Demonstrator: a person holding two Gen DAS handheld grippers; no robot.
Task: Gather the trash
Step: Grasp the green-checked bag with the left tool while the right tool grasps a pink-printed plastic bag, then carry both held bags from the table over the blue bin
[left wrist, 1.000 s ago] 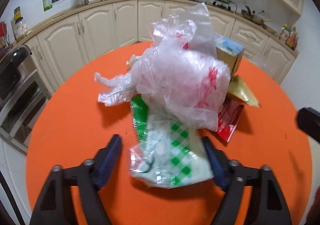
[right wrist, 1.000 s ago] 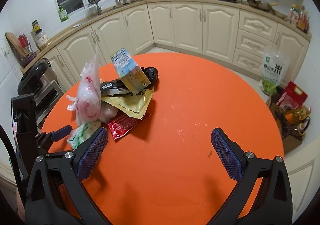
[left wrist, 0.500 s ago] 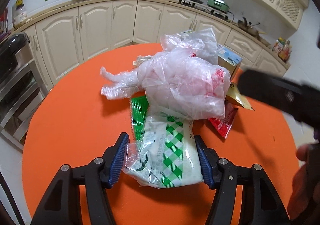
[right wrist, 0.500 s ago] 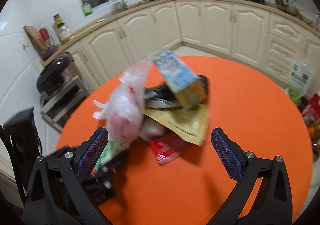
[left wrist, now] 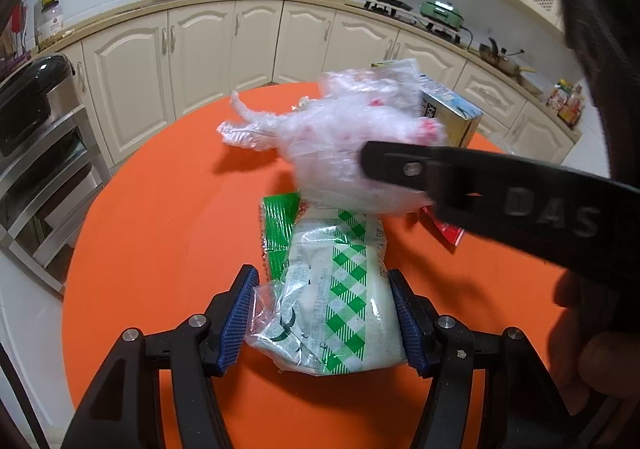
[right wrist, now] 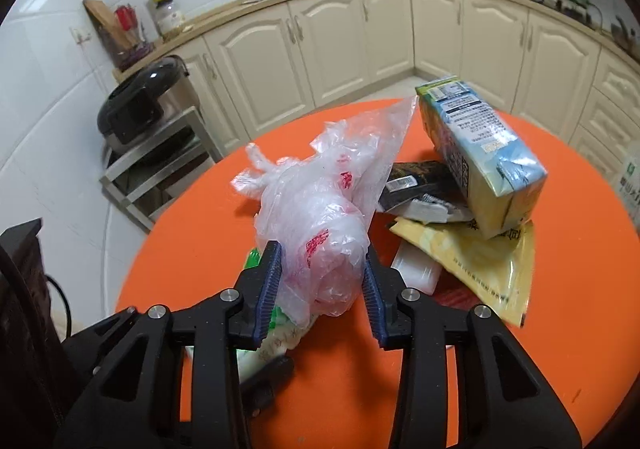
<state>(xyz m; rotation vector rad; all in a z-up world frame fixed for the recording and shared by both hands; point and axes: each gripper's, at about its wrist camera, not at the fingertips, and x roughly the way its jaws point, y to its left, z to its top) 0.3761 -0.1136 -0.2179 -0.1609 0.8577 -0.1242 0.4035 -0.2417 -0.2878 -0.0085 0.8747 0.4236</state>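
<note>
A heap of trash lies on the round orange table (left wrist: 160, 229). My left gripper (left wrist: 322, 277) is shut on a white packet with green checks (left wrist: 340, 309), one blue pad against each side. The right gripper (right wrist: 320, 277) has a crumpled clear plastic bag with red print (right wrist: 320, 225) between its pads; its jaws are closing and both pads touch the bag. In the left wrist view one of its black fingers (left wrist: 460, 177) crosses in front of that bag (left wrist: 340, 145). A hand (left wrist: 608, 361) shows at the lower right.
Behind the bag are a tilted drink carton (right wrist: 480, 161), a black packet (right wrist: 420, 177), a yellow pouch (right wrist: 472, 265) and a red wrapper (left wrist: 448, 231). A green wrapper (left wrist: 280, 229) lies under the checked packet. A black cooker (right wrist: 140, 113) stands on a metal rack left of the table.
The right gripper swung left across the table onto the plastic bag, and its wide jaws came in against it. The left gripper closed in around the checked packet.
</note>
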